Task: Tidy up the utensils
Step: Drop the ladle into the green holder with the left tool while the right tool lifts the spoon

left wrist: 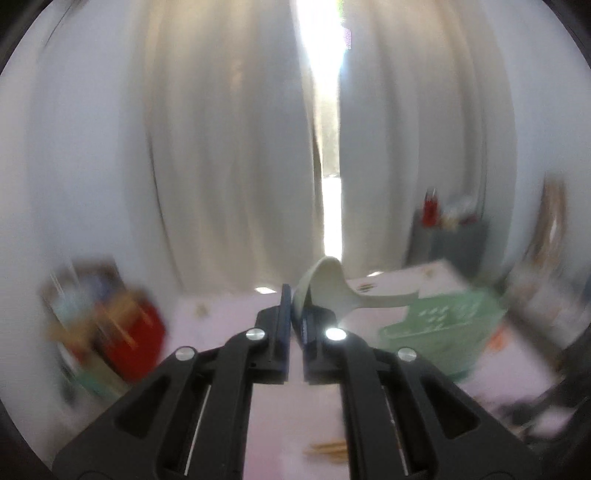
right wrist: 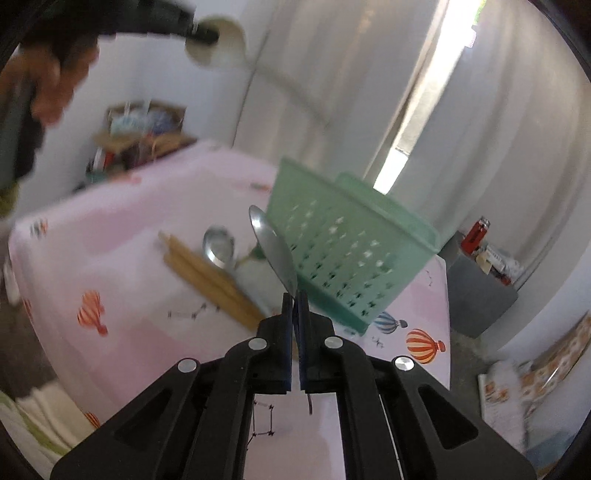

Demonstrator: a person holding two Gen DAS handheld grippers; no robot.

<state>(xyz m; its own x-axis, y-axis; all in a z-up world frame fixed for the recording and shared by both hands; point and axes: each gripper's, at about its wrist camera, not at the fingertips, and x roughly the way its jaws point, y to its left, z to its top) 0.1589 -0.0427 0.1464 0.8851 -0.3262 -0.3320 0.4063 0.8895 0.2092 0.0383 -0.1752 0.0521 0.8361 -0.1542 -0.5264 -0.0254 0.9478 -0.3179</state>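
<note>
My left gripper [left wrist: 295,295] is shut on a pale ceramic soup spoon [left wrist: 332,288], held up in the air with its bowl at the fingertips and its handle sticking out to the right. My right gripper [right wrist: 295,299] is shut on the handle of a metal spoon [right wrist: 273,251], whose bowl points up in front of a green perforated basket [right wrist: 351,251]. In the right wrist view the left gripper [right wrist: 203,35] is high at the top left with the pale spoon [right wrist: 225,40]. Wooden chopsticks [right wrist: 210,280] and another metal spoon [right wrist: 218,245] lie on the pink tablecloth [right wrist: 129,229].
A hand [right wrist: 55,85] holds the left gripper at the upper left. The green basket [left wrist: 443,325] stands near the table's far right corner. Beyond the table are white curtains, a cluttered box [right wrist: 144,129] and a grey cabinet [right wrist: 480,291] with a red bottle [right wrist: 478,232].
</note>
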